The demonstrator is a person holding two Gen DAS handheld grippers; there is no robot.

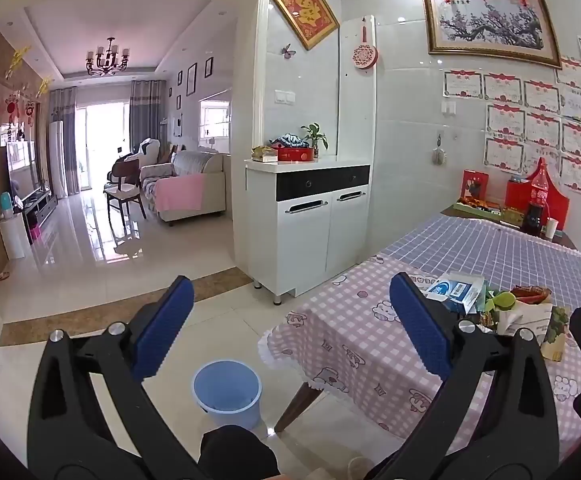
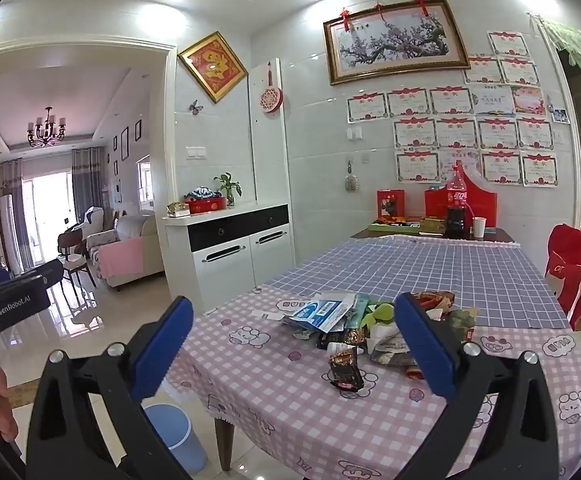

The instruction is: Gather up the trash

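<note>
Tiled dining room: checked table (image 2: 290, 400) bears trash (image 2: 354, 320); both grippers' jaws wide, empty.

There's the trash pile (image 2: 370, 328), heaped loose on the pink checked cloth of the desk (image 2: 290, 400): a blue-and-white packet (image 2: 318, 314) lying flat on the left of it, something lime green (image 2: 382, 312) in the middle, crumpled white paper (image 2: 390, 344) beside that. One dark wrapper (image 2: 346, 368) sits apart, nearer the front edge. Down on the floor, upright beside the desk leg, a light blue bin (image 1: 227, 394) (apparently empty).
</note>
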